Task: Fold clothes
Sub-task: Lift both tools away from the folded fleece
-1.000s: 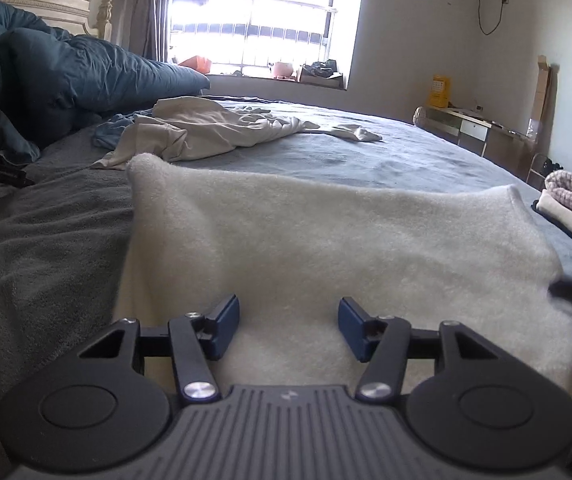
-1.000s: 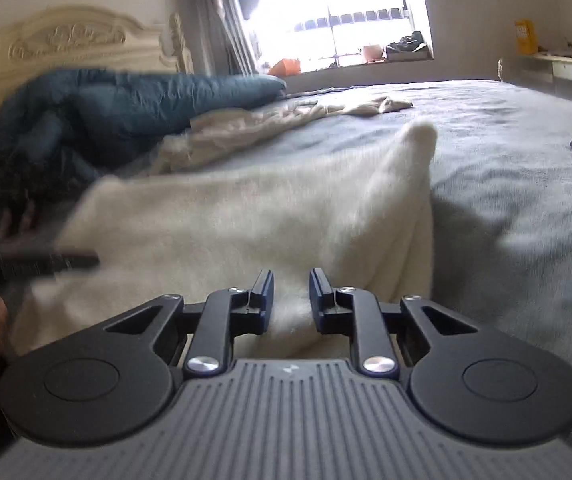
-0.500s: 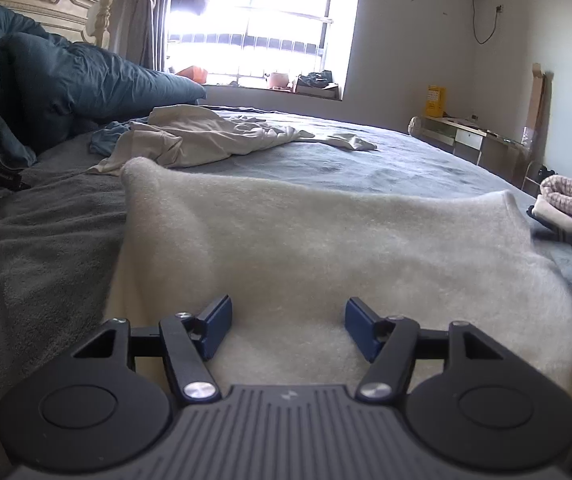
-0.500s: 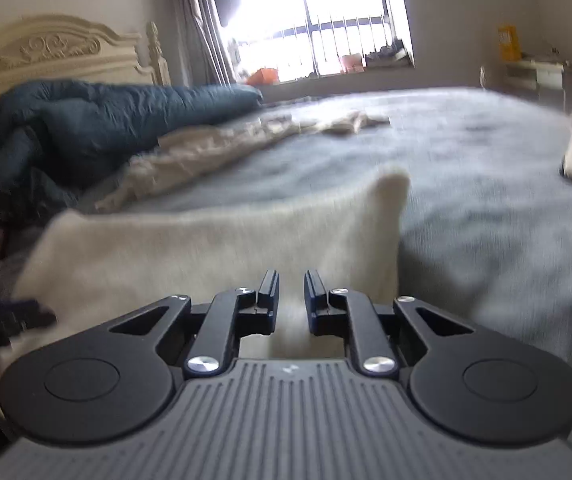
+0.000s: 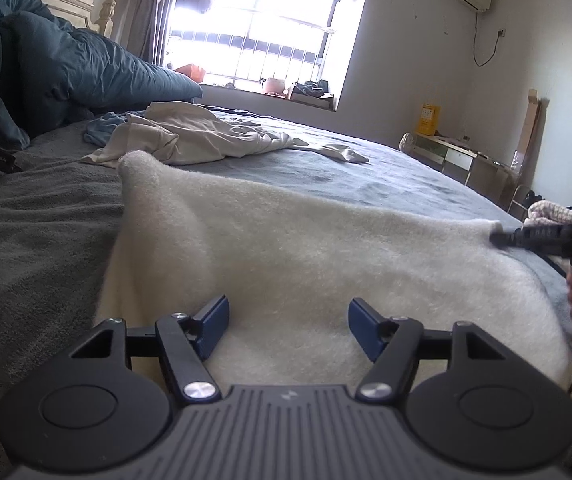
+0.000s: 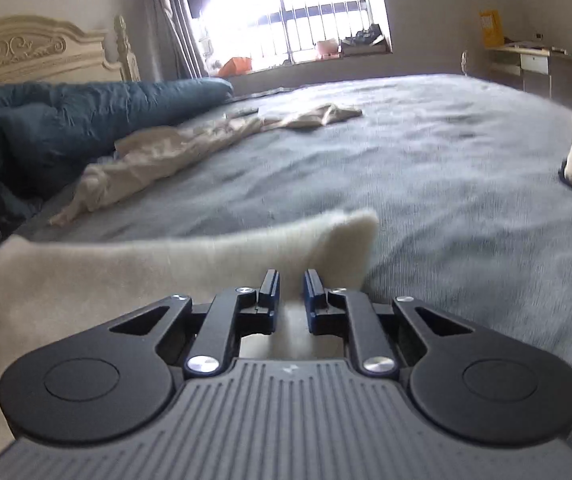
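- The fuzzy white garment [image 5: 305, 248] lay spread on the near part of the grey bed [image 5: 385, 176], probably flattened out so it could be folded.
- Right gripper [image 6: 289, 284] had its fingers narrowed to a slim gap over the garment's right edge, having just been closing; looked like cloth was pinched between them, likely to drag that side over.
- Left gripper [image 5: 287, 320] hung over the near edge, fingers wide and just opening, gripping nothing.
- Both grippers pointed forward, tilted slightly down at the bed.
- Crumpled beige clothes [image 5: 190, 140] waited farther back.
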